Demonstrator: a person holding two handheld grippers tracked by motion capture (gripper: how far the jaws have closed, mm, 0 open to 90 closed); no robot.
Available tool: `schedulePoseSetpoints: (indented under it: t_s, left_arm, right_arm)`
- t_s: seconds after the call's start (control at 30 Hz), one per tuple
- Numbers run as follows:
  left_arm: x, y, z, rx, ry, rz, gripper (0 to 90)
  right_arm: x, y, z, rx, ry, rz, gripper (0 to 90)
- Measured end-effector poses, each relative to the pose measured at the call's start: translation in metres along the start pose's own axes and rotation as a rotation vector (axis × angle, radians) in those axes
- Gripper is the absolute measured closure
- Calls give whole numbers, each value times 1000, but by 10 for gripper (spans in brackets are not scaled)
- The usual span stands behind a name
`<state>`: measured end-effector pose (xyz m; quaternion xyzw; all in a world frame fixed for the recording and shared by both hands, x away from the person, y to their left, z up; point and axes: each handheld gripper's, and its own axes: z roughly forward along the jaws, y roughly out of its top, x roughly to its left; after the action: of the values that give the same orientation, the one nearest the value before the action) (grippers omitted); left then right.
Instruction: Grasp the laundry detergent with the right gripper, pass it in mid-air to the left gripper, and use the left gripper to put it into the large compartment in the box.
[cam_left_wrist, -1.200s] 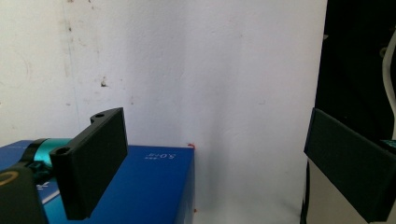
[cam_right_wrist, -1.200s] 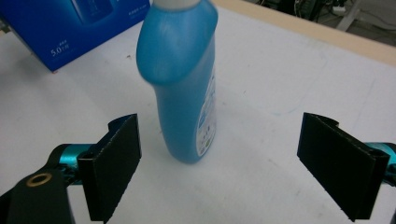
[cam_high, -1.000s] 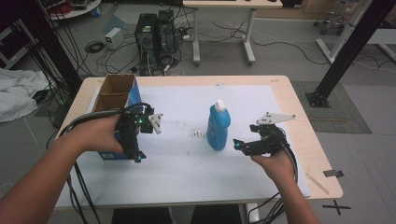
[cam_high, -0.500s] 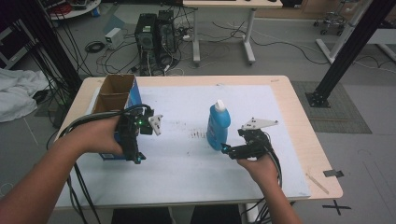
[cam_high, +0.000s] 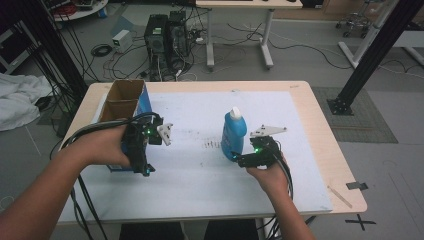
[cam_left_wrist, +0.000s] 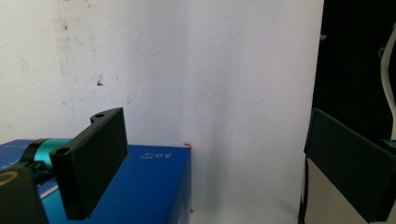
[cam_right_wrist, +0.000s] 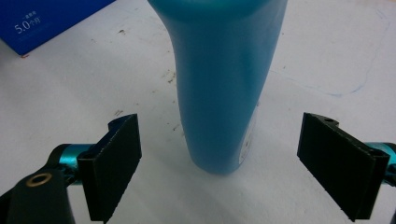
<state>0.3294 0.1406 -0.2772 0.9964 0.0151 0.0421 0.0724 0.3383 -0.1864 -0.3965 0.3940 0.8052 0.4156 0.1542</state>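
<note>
A wooden bench (cam_high: 320, 150) stands on a grey floor strewn with cables, and a white sheet (cam_high: 200, 165) covers most of its top. Behind it sit a black computer tower (cam_high: 165, 35) and a second desk.

The blue bottle (cam_high: 233, 135) stands upright on the white sheet, a little right of the middle, its white cap pointing up. In the right gripper view the bottle (cam_right_wrist: 224, 88) rises straight ahead between the two black jaws, which stand wide apart on either side of its base with clear gaps, touching nothing. So the right tongs (cam_high: 240, 159) are open, held low at the foot of the bottle on its near side, and the grey three-cornered plate above them lies just right of the bottle.

Well to the left, the left tongs (cam_high: 145, 167) point down toward the near end of the blue box (cam_high: 145, 102), whose cardboard inside is open at the top. In the left gripper view the jaws are spread wide; the left one hangs over the blue box (cam_left_wrist: 149, 186), and they grip nothing.
</note>
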Motion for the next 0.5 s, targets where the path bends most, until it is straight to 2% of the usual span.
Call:
schedulePoseSetpoints:
  t_s: [0.5]
  left_arm:
    - [0, -6, 0, 3, -4, 0, 61]
  right_arm:
    - [6, 1, 21, 3, -60, 17, 126]
